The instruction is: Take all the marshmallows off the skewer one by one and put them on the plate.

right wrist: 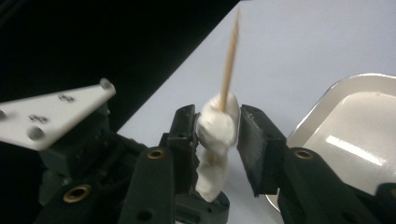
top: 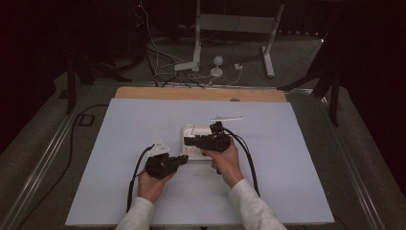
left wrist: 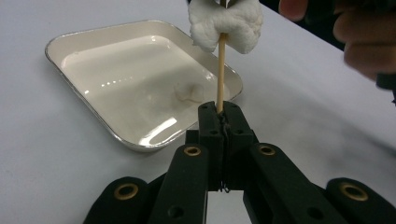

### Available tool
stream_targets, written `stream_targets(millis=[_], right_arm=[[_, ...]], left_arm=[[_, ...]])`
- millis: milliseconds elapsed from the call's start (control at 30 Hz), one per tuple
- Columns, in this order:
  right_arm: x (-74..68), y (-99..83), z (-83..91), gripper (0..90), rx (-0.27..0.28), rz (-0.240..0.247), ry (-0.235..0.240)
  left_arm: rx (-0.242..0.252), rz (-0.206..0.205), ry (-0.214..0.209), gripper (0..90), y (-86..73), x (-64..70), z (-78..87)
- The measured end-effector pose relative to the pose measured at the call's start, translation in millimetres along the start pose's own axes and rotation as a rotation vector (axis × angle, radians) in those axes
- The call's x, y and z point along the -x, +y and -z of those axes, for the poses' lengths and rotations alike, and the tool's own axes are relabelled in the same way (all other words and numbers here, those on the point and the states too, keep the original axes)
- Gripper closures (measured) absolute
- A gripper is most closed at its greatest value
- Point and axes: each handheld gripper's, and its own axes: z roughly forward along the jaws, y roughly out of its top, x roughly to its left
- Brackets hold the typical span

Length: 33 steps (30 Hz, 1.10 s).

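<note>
Threading a marshmallow point(left wrist: 226, 23) onto a wooden skewer point(left wrist: 220, 70), judging by the setup. Left hand-held gripper point(left wrist: 219, 114) pressed together on the skewer's lower end, holding it upright; right hand-held gripper point(right wrist: 217, 126) pinching the marshmallow between its pads, skewer tip already poking out at 12 o'clock in the right gripper view.

Risks: squeezing too hard and tearing the soft, spongy white puff, already dented at the sides; pushing off-axis and snapping or bending the thin, pale, pointed stick; skewer slipping through the narrow black jaws under the push; sticky residue clinging to the pads on release.

Just beside, at 10 o'clock from the left jaws: square cream tray point(left wrist: 84, 39), glossy, rounded corners, shallow rim, with another whitish lump point(left wrist: 189, 91) inside. Matte pale desk point(top: 119, 143) beneath, smooth and flat.
</note>
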Motion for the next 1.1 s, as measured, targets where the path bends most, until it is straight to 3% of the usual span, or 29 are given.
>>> stream_targets(millis=[33,100,200,767,900,933,967,1000,1033,1067,1100], right_arm=[[0.0,0.0,0.0,67.1,0.0,0.0,0.0],[-2.3,-1.9,-2.6,75.3,-0.005,0.022,-0.019],[-4.0,-1.8,-3.3,77.7,0.002,0.025,-0.041],[-7.6,9.2,4.2,79.6,0.056,0.018,-0.064],[-8.1,11.4,5.7,79.7,0.068,0.015,-0.066],[-8.0,11.8,6.6,79.9,0.075,0.011,-0.067],[-8.0,12.8,10.1,80.4,0.118,0.002,-0.075],[-5.8,17.2,18.2,80.9,0.167,-0.026,-0.072],[-5.8,17.2,18.2,80.9,0.167,-0.026,-0.072],[-2.3,30.6,41.9,81.2,0.253,-0.049,-0.074],[-2.6,37.5,52.3,81.1,0.253,-0.035,-0.08]], left_arm=[[0.0,0.0,0.0,90.0,0.0,0.0,0.0],[-0.013,0.002,0.012,90.0,-0.4,0.1,-0.7],[-0.014,0.005,0.02,90.0,-0.1,-0.2,-0.2],[0.018,-0.019,0.037,90.0,2.1,-1.1,6.4],[0.004,-0.04,0.064,90.0,3.2,-0.1,7.6],[-0.036,-0.057,0.095,90.0,2.4,0.8,5.9],[-0.036,-0.057,0.095,90.0,2.4,0.8,5.9],[-0.101,-0.072,0.132,90.0,-7.0,-0.5,-0.1],[-0.101,-0.072,0.132,90.0,-7.0,-0.5,-0.1],[-0.099,-0.05,0.122,90.0,-10.8,-3.2,-1.8],[-0.077,-0.036,0.102,90.0,-9.3,-4.4,-1.3]])
